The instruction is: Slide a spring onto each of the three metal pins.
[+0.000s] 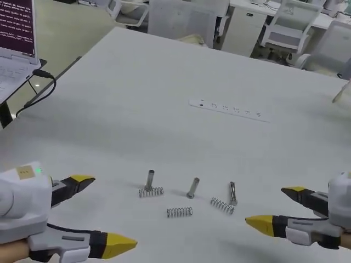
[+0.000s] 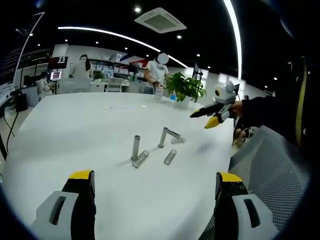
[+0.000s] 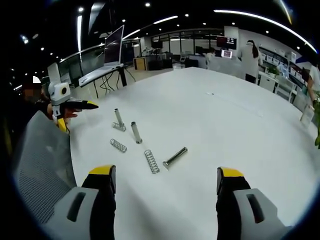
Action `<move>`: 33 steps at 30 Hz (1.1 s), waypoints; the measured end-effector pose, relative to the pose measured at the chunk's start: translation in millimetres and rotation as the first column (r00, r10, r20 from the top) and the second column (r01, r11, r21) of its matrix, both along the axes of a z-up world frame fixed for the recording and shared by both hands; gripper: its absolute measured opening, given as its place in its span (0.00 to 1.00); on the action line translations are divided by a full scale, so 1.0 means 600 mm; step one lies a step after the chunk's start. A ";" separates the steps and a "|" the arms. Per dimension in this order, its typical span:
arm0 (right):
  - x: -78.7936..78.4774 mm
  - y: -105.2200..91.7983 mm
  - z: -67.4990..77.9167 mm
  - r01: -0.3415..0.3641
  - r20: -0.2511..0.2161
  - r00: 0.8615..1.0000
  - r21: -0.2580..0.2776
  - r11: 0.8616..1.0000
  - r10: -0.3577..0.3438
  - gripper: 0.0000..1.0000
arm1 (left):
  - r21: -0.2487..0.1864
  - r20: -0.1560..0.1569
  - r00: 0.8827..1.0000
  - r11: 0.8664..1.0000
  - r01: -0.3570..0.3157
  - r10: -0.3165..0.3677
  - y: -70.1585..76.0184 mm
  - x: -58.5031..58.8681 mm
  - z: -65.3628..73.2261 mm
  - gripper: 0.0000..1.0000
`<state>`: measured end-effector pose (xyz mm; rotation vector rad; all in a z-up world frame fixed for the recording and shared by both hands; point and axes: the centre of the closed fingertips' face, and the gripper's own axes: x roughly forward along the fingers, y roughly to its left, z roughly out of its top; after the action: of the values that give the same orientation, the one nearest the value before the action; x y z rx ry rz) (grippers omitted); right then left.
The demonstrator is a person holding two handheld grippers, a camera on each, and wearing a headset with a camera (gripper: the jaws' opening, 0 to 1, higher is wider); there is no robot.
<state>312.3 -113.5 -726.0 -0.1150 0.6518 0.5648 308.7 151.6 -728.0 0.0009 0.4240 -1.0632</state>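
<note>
Left gripper (image 1: 101, 213): jaws wide apart, holding nothing, at the near left of the table (image 1: 164, 93).
Right gripper (image 1: 269, 206): jaws wide apart too, holding nothing, at the near right.
Left pin (image 1: 149, 179): stands up, between the two grippers.
Middle pin (image 1: 193, 187): stands up, near the left pin.
Right pin (image 1: 232, 193): looks like it lies flat on the table.
Left spring (image 1: 151, 192): lies flat, touching the foot of the left pin.
Middle spring (image 1: 179, 211): lies alone, a bit nearer the person than the pins.
Right spring (image 1: 222, 205): lies just beside the right pin.
Done so far: no spring is on a pin yet.
How springs feel: I think they are very light and bendy. They may roll or jump away if pinched hard.
Where to hold a spring: softly across its side, near one end, so the other end stays free for the pin.
How pins feel: hard, smooth metal, likely slippery. The standing ones may tip at a bump.
Where to hold a pin: low down, so the top stays free.
Other things: a power strip (image 1: 230, 109) lies well behind the pins. A laptop (image 1: 16, 33) and its cable (image 1: 44, 82) sit far off at the left edge.
In the way: nothing lies between the grippers and the parts. Grabbing the left spring could knock over its pin.
</note>
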 end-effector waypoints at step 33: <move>0.113 0.002 -0.039 0.078 -0.104 0.991 -0.097 0.992 -0.088 0.56 | -0.016 -0.004 1.000 1.000 -0.013 0.013 0.003 -0.001 0.003 0.98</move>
<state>379.9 -112.1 -749.4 -0.1445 0.7845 0.4629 308.3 153.6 -726.2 -0.0183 0.4182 -1.0535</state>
